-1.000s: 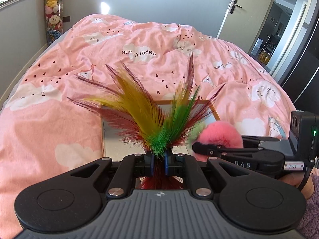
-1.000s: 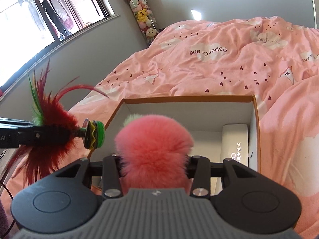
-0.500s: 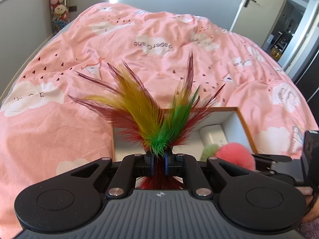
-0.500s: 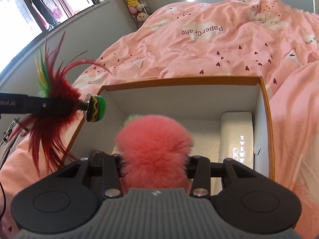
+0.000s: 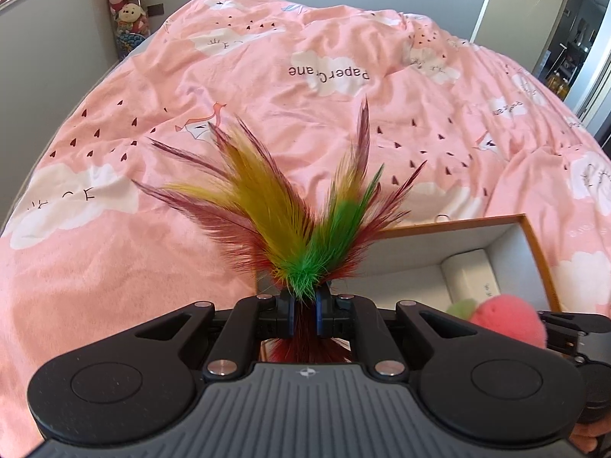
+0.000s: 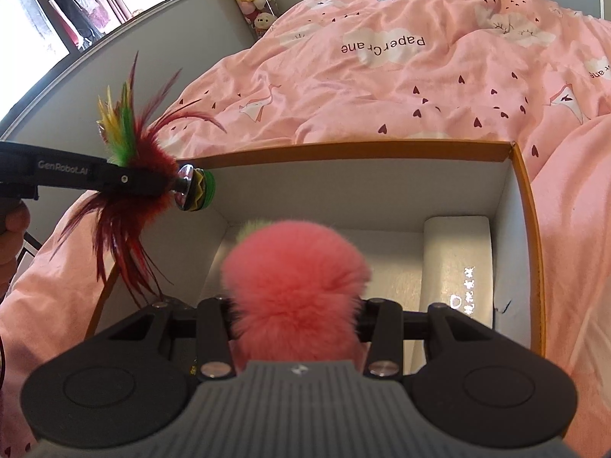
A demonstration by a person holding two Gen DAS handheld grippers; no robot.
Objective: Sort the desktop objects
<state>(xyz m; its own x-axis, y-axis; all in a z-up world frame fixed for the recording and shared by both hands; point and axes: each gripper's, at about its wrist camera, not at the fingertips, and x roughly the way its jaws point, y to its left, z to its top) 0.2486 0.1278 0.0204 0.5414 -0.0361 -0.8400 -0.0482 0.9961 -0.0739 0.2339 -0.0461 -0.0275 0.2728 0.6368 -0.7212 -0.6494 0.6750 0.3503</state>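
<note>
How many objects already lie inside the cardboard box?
1. A white case lies along the right wall of the box. The pink pompom in the right gripper blocks part of the floor, so something could be hidden behind it.

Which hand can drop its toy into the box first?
Probably the right. Its tongs hold the pink pompom right over the open box. The left tongs, gripping the feather shuttlecock, are only at the box's corner.

Both tools pitch downward, left tool (image 5: pixel 304 307) pinched narrow, right tool (image 6: pixel 296 315) half-spread.
</note>
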